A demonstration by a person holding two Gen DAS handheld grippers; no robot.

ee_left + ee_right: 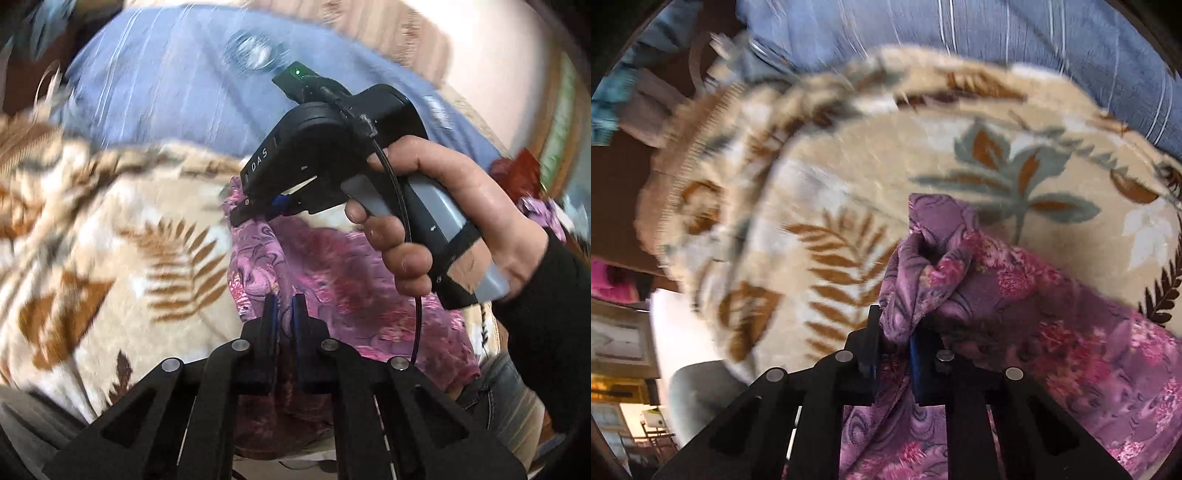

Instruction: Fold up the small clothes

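Note:
A purple and pink floral garment [332,280] lies over a beige leaf-patterned blanket [110,240]. My left gripper [285,301] is shut on the garment's near edge, the cloth pinched between its blue pads. My right gripper [255,210], held in a bare hand, is shut on the garment's far edge. In the right wrist view the right gripper [895,328] has a bunched fold of the garment [1015,314] between its fingers, lifted off the blanket [849,184]. The view is motion-blurred.
A blue striped sheet [166,81] covers the bed beyond the blanket and also shows in the right wrist view [960,33]. More purple cloth [543,210] lies at the right. The bed's left edge and room furniture [624,369] show at lower left.

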